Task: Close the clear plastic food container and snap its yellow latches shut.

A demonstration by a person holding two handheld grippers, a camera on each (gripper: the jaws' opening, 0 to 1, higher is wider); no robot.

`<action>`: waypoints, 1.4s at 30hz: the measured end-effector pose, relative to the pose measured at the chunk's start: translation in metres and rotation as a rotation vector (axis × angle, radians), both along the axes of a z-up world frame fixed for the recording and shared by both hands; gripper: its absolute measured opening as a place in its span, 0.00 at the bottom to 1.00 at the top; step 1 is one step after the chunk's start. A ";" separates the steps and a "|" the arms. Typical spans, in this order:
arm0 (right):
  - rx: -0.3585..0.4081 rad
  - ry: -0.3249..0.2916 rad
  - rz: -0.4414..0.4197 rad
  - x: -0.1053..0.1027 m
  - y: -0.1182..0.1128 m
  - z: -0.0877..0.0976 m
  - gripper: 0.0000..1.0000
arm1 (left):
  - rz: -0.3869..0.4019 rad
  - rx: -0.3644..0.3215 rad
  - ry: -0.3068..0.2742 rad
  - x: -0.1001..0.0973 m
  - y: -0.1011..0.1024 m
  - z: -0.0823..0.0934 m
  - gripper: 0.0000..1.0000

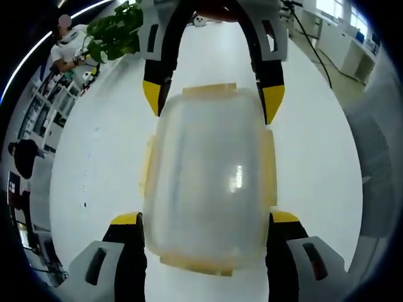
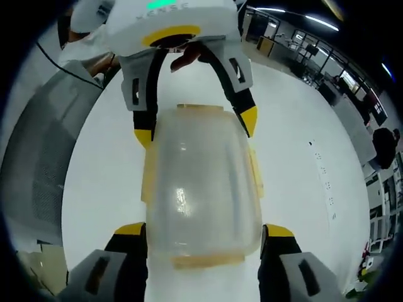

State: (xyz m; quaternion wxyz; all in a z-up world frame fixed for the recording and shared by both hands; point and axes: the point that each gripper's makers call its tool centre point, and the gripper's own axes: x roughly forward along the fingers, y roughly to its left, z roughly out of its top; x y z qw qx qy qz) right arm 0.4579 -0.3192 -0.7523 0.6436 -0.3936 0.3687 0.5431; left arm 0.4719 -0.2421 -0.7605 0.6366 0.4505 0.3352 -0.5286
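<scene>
Container (image 1: 208, 182) looks light, thin-walled, slick — both the left gripper (image 1: 204, 221) and right gripper (image 2: 204, 228) are clamped across its sides. Best purchase likely the stiffer rim by the yellow latches (image 1: 269, 167), not the flexing lid.

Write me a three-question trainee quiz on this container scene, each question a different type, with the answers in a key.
1. True or false: the lid already sits on the clear plastic container.
2. Multiple choice: in the left gripper view, where is the left gripper relative to the container? A) one jaw on each side of it B) both jaws on one side C) off the white table.
3. Fill in: in the left gripper view, the right gripper meets the container from the ____ end.

Key: 1 true. 2 A. 3 far. Whether the yellow latches are snapped shut cannot be told from these views.
</scene>
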 end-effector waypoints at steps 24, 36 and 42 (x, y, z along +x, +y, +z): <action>0.001 0.000 -0.007 -0.018 0.069 -0.001 0.71 | 0.005 0.013 -0.003 -0.018 0.067 -0.001 0.76; -0.005 -0.002 -0.008 -0.020 0.093 -0.002 0.71 | 0.008 0.015 -0.005 -0.020 0.092 0.000 0.76; -0.013 -0.002 0.002 -0.017 0.103 -0.001 0.71 | 0.019 0.005 -0.005 -0.018 0.103 -0.001 0.76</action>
